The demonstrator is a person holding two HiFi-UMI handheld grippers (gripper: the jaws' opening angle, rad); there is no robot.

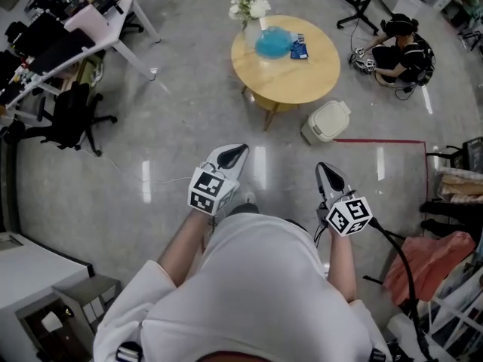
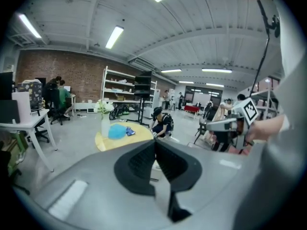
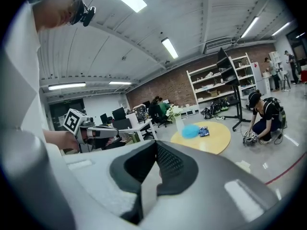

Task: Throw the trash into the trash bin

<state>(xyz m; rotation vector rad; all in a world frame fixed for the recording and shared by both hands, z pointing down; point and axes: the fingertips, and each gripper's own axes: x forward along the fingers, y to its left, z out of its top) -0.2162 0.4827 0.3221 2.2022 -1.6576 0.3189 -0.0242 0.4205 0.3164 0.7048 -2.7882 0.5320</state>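
Before reaching for the blue trash (image 1: 272, 42) on the tabletop (image 1: 302, 80), step closer; spread left gripper (image 1: 234, 154) and right gripper (image 1: 328, 175), both pressed together, empty.

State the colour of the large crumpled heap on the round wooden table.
Light blue; the crumpled heap shows best in the head view.

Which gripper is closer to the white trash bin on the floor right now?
Right. In the head view the right gripper sits directly below the trash bin; the left gripper is down and well to its left, farther off.
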